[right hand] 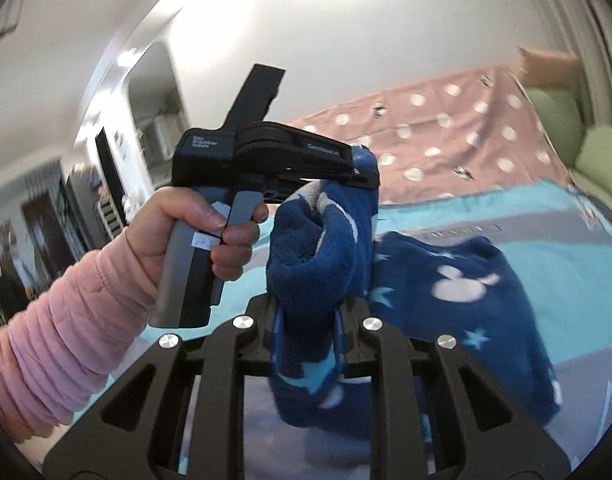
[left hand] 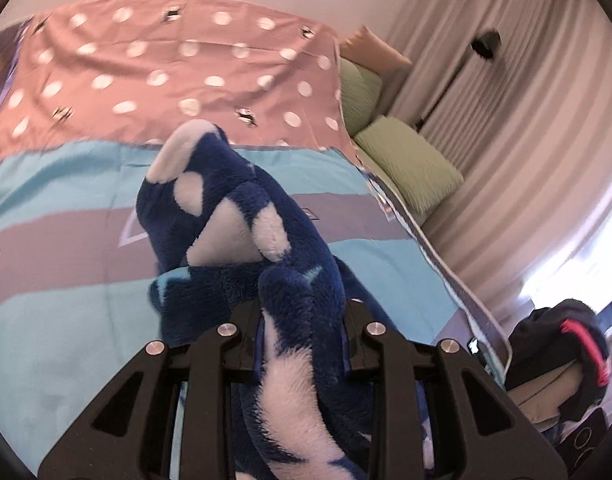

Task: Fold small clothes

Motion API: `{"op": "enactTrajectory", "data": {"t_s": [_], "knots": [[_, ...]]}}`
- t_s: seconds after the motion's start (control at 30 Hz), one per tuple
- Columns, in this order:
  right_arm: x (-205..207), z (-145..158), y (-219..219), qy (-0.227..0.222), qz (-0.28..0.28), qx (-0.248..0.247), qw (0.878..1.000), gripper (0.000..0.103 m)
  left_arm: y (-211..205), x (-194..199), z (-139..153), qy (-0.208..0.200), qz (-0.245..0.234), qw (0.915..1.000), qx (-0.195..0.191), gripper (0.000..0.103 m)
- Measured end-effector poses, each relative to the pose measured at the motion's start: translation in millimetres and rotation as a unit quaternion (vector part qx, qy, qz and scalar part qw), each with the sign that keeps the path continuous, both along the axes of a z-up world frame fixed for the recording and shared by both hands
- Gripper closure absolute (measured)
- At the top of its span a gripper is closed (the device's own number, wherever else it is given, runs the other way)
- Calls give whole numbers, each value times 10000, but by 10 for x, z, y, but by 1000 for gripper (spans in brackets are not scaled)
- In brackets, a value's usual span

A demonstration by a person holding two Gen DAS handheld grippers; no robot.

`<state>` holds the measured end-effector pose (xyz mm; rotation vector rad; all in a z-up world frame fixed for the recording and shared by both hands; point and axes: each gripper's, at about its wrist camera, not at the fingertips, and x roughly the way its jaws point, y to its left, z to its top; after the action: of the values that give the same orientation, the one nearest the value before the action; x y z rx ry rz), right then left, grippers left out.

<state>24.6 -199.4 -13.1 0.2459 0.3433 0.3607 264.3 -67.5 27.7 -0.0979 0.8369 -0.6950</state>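
Fuzzy navy fleece garment (left hand: pixel 242 216), bunched

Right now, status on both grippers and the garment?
Left gripper shut on blue fleece garment. Right gripper shut on it too. Garment bunched, part lifted off bed. Nothing in the way.

A bed (left hand: pixel 46 340) spread with a turquoise-and-grey striped cover, overlaid at the far end by a pink sheet (left hand: pixel 178 76) dotted white, with green pillows (left hand: pixel 410 160) along the curtain-side edge and part of a blue fleece garment (right hand: pixel 458 284) with white shapes resting on the stripes.
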Motion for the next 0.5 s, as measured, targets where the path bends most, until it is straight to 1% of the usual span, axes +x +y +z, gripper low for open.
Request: {"op": "enactTrajectory", "data": {"t_s": [0.13, 0.23, 0.33, 0.43, 0.5], "knots": [[-2, -131, -526, 213, -254, 640, 9974, 84, -568, -6, -39, -30, -235, 9989, 396, 76], [-3, -324, -929, 470, -492, 1131, 9912, 84, -1033, 18, -174, -25, -337, 9959, 835, 76], [7, -516, -1182, 730, -632, 1519, 9837, 84, -1460, 43, -403, 19, -350, 9903, 1345, 75], [19, -747, -1447, 1039, -740, 1978, 9719, 84, -1776, 60, -597, 116, -413, 9859, 1620, 75], [7, -856, -1544, 1163, -788, 2113, 9673, 84, -1900, 66, -669, 163, -462, 9845, 1683, 75]]}}
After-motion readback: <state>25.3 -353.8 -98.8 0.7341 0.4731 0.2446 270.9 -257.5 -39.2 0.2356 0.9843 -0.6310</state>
